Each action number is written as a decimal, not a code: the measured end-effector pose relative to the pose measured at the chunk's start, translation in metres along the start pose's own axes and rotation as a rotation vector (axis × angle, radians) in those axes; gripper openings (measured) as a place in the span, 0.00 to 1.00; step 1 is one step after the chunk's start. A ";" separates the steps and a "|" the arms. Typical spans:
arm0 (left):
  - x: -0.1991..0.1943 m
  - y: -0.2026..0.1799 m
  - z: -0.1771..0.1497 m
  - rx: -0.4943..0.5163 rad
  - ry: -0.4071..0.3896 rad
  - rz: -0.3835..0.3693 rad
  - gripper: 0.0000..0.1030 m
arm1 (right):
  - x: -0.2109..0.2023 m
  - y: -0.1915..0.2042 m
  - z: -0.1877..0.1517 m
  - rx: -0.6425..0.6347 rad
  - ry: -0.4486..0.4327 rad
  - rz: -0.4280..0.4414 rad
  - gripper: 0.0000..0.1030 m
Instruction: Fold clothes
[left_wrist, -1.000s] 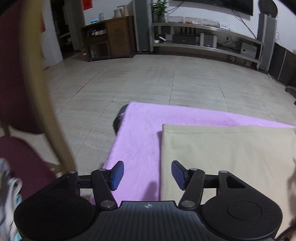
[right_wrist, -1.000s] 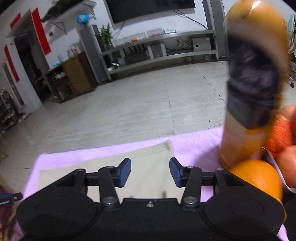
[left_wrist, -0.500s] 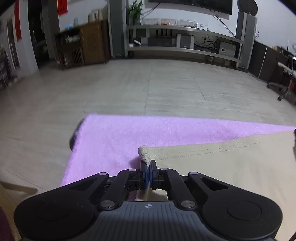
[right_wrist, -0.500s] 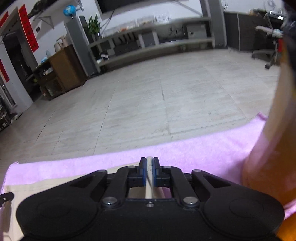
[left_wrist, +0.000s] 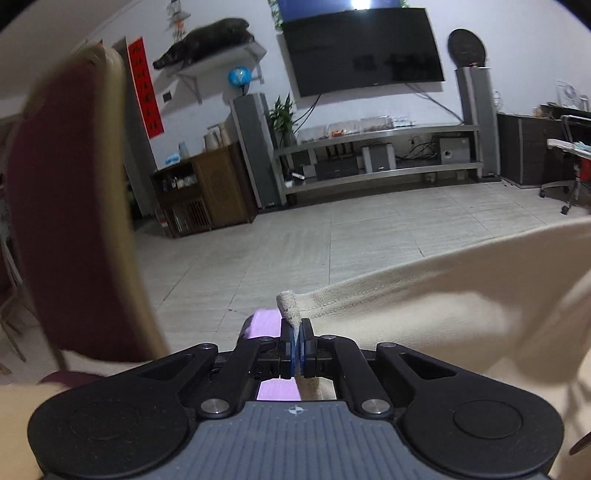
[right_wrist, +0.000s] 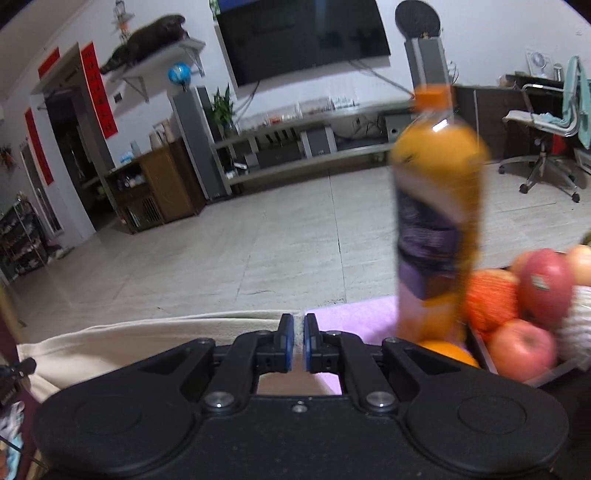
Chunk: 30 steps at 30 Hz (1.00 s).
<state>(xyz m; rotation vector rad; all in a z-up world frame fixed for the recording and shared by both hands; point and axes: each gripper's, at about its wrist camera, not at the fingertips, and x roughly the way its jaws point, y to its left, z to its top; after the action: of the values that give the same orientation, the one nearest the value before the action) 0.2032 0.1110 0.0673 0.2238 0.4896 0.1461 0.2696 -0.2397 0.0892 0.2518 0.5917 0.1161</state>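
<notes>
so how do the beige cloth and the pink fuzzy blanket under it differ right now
The beige cloth is lifted, pinched by the left gripper and the right gripper; the pink fuzzy blanket lies flat, ungripped. The cloth shows widely; the blanket only peeks out.

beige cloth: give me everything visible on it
The beige cloth is a plain cream garment of soft, slightly fuzzy fabric with a stitched hem along its upper edge. One corner is pinched in the shut left claw and pokes up above the pads; from there the fabric sags rightward in loose folds. The right claw is shut on the opposite end. A pink blanket shows under it.
</notes>
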 end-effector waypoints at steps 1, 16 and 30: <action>-0.016 0.001 -0.009 0.006 0.004 -0.007 0.04 | -0.018 -0.002 -0.006 0.000 -0.001 0.004 0.06; -0.126 0.038 -0.164 -0.289 0.395 -0.129 0.29 | -0.117 -0.094 -0.181 0.288 0.309 0.020 0.23; -0.074 0.057 -0.194 -0.821 0.643 -0.293 0.38 | -0.092 -0.096 -0.201 0.455 0.334 0.119 0.32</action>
<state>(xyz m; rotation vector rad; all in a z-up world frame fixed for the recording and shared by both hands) 0.0409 0.1859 -0.0526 -0.7212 1.0466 0.1194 0.0838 -0.3079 -0.0476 0.7193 0.9338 0.1386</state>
